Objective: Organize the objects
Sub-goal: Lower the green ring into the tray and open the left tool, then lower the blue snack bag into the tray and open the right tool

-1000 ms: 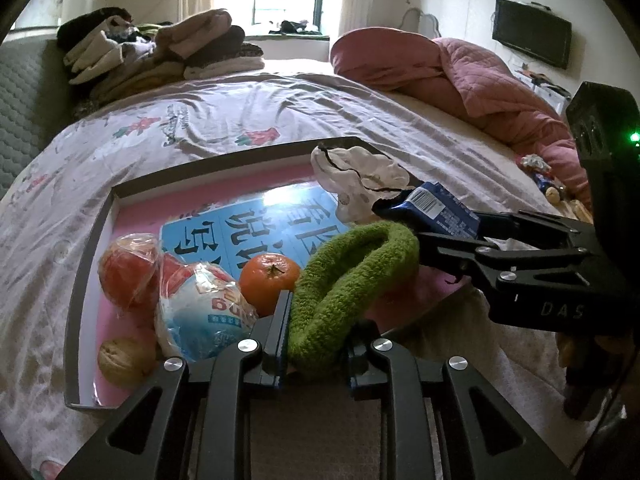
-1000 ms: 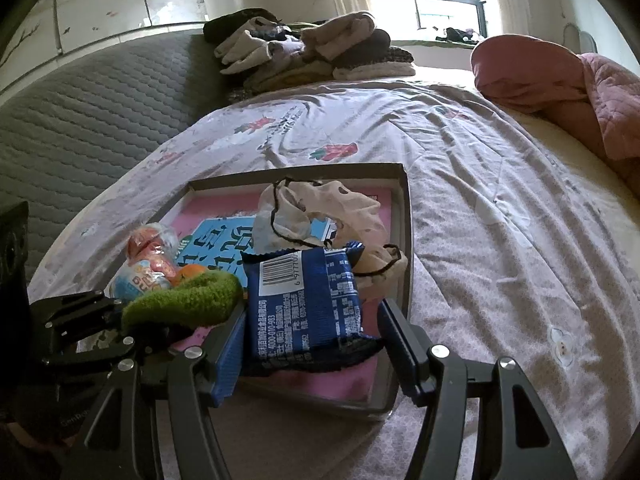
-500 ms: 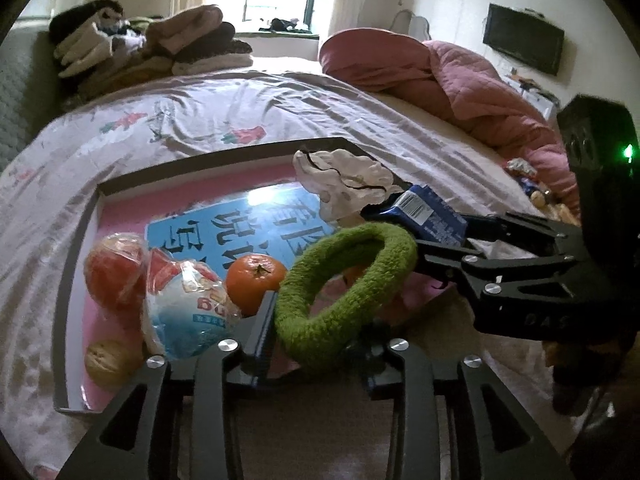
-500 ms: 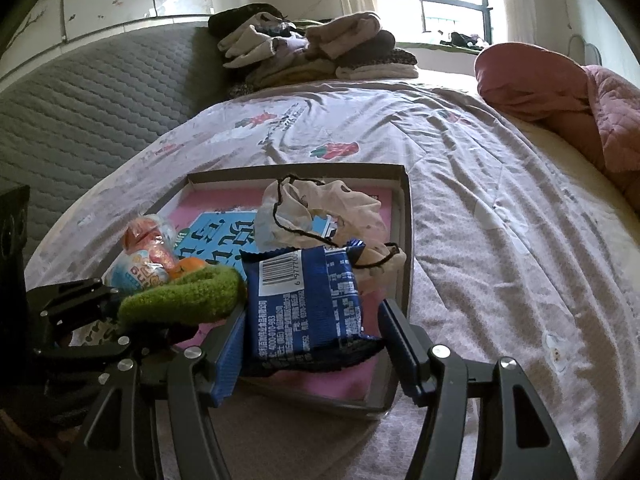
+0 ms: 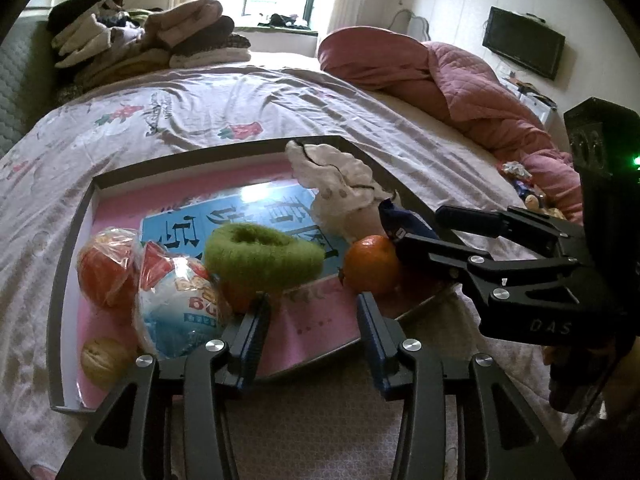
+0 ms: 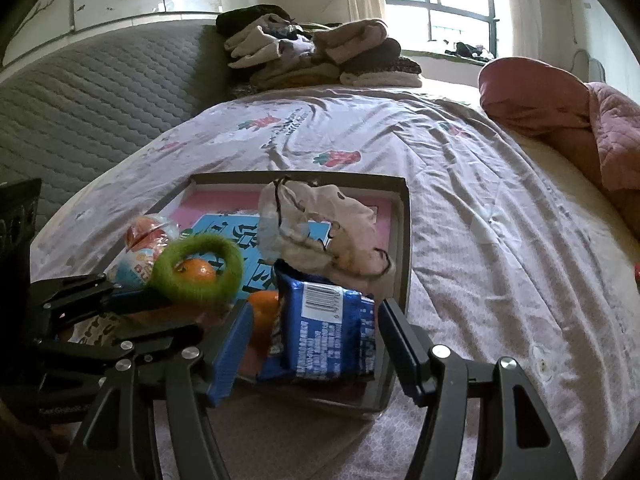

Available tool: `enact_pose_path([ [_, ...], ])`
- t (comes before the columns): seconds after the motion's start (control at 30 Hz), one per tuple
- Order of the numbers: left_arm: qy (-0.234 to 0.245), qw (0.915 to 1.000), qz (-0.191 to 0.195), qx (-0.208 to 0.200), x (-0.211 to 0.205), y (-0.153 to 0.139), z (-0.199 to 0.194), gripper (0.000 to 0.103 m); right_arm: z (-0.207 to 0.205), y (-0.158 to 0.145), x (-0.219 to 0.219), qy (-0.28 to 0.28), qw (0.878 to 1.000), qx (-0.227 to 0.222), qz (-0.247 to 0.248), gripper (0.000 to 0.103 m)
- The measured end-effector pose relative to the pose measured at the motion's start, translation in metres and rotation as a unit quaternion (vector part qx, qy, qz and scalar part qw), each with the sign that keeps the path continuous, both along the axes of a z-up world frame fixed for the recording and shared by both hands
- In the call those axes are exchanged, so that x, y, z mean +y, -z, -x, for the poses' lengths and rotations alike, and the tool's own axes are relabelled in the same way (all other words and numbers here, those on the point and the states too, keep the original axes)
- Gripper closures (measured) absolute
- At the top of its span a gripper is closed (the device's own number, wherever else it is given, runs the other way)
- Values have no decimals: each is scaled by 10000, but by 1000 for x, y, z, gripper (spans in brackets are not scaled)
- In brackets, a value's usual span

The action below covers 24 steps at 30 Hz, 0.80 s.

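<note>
Left claw (image 5: 314, 316): spread wide, nothing gripped, fingertips over the near edge of the tray (image 5: 72, 240). Just beyond its left finger, the green fuzzy ring (image 5: 264, 254), lying free inside the tray, propped on an orange (image 6: 196, 272) that shows through its hole from the right wrist view.

Right claw (image 6: 316, 340): also parted, wider than the blue snack packet (image 6: 332, 336) standing between its fingers at the tray's near right corner. Packet close to the right finger, clear gap on the left; no pinch visible, though contact on the right side hard to rule out.

Further out in the tray: a second orange (image 5: 372, 264) just beside the packet, a crumpled white cloth pouch (image 5: 340, 188) behind it, a bagged white-and-blue snack (image 5: 180, 312), a bagged red fruit (image 5: 106, 272) and a walnut-like nut (image 5: 106, 358) along the left side. Everything resting on the bed (image 5: 200, 120).

Step in hand, by judgement: gathering loose items into the tray, with ring and packet both already inside. Next move likely a clean backing-off of both claws without snagging the ring's fuzz or tipping the packet, then a search for anything left outside.

Writing: "DAS" in pale letters on the right claw's body. Barcode with tiny digits on the packet, unreadable. Large black Chinese characters on the blue sheet lining the tray, seen upside down, not safely read. Red digits resembling "60" on the white snack bag.
</note>
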State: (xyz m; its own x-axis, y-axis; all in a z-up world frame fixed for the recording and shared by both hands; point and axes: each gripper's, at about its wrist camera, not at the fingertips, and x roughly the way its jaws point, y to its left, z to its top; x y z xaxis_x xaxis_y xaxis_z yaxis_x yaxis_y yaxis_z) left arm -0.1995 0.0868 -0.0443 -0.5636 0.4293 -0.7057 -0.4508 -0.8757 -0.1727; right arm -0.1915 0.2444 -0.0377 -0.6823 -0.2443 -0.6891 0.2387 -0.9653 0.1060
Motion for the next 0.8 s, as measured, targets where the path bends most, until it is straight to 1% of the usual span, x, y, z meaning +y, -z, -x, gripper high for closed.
enact_pose_path([
  [0.27, -40, 10000, 12, 13, -2, -1, 0, 57, 0, 1, 0, 14, 10000, 4, -4, 39],
  [0.7, -179, 9997, 11, 169, -7, -12, -3, 57, -2, -3, -2, 3, 10000, 66, -1, 39],
  [0.8, -215, 9996, 24, 206, -7, -14, -4, 54, -3, -4, -2, -1, 10000, 77, -4, 39],
])
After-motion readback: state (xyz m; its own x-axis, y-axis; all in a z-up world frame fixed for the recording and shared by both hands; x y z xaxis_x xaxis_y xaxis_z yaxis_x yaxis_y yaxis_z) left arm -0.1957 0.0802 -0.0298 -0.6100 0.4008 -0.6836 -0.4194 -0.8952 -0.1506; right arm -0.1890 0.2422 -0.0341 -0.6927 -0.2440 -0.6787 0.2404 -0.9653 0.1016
